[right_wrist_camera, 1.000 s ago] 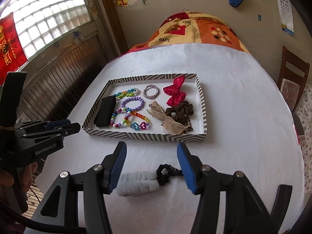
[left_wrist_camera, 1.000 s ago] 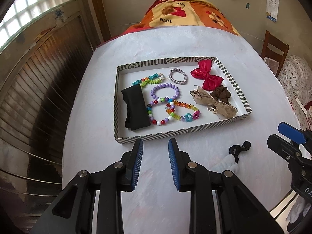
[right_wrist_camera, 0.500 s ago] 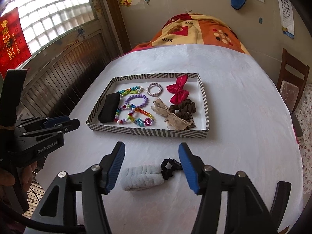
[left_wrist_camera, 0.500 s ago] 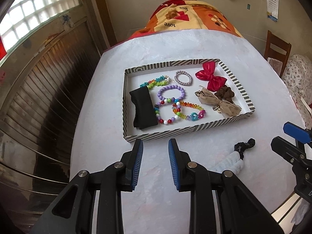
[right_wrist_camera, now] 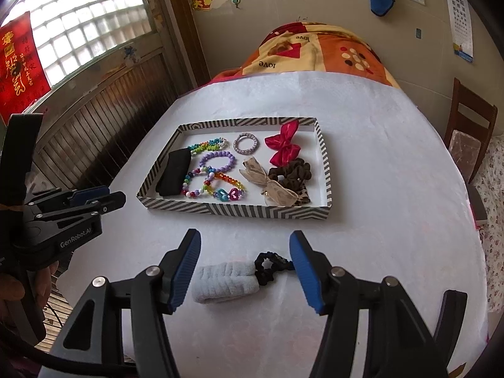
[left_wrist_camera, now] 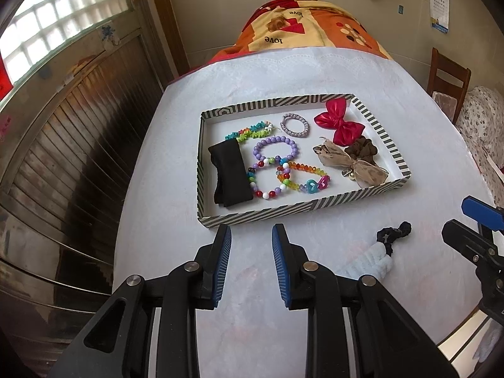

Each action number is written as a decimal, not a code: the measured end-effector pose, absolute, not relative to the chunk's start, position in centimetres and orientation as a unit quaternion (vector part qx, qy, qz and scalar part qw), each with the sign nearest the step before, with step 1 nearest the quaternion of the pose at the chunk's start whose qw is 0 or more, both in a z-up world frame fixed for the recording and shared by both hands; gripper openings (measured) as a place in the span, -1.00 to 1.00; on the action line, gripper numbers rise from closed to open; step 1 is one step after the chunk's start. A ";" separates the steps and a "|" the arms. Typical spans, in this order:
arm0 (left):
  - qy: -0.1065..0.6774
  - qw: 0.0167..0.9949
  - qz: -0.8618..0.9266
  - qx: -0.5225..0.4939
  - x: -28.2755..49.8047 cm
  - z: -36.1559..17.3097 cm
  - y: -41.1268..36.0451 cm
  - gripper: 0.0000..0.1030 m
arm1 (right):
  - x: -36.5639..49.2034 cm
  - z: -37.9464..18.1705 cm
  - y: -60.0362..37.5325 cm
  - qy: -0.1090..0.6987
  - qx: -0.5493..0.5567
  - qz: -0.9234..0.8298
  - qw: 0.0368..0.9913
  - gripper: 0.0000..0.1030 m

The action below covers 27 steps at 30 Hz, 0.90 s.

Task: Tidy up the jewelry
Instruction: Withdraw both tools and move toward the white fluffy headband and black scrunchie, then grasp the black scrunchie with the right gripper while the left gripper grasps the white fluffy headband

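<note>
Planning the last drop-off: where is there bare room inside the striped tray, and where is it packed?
Inside the striped cardboard tray: bare floor along the right wall beside the red satin bow, and at the far left corner behind the multicoloured flower bracelet. Crowded: middle, where the beaded bracelets overlap; black fabric band fills the left.

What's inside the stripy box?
The stripy box holds bead bracelets, a red bow, a beige bow, a brown scrunchie and a black band. Anything under them is hidden.

White headband — near end behind the left gripper; brown scrunchie half under the beige bow
</note>
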<state>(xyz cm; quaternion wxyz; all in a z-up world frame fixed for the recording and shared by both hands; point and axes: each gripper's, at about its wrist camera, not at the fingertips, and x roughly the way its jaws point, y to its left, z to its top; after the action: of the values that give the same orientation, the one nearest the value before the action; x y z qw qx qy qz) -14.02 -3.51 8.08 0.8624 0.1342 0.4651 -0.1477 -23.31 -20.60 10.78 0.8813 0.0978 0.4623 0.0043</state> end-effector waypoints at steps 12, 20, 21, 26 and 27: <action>0.474 0.854 -0.164 0.136 -13.9 7.7 -4.8 -0.89 | -23.6 9.9 -22.2 0.473 0.105 -0.011 0.875 0.24; 0.510 0.829 -0.190 0.131 -13.7 5.6 -5.6 -0.89 | -23.6 6.5 -24.0 0.505 0.119 -0.028 0.854 0.24; 0.514 0.825 -0.194 0.131 -13.8 5.3 -5.7 -0.89 | -23.6 6.0 -24.1 0.509 0.122 -0.028 0.852 0.24; 0.551 0.789 -0.242 0.121 -14.5 3.5 -6.7 -0.89 | -22.9 3.1 -24.3 0.531 0.133 -0.024 0.837 0.24; 0.556 0.782 -0.253 0.124 -14.7 3.2 -7.0 -0.89 | -22.7 2.4 -24.3 0.536 0.132 -0.026 0.833 0.24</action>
<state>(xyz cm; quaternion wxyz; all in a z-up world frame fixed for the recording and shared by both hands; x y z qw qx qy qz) -14.71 -7.04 3.23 0.7824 0.1238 0.5555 -0.2530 -22.66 -24.32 2.36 0.8334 0.1319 0.5360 -0.0260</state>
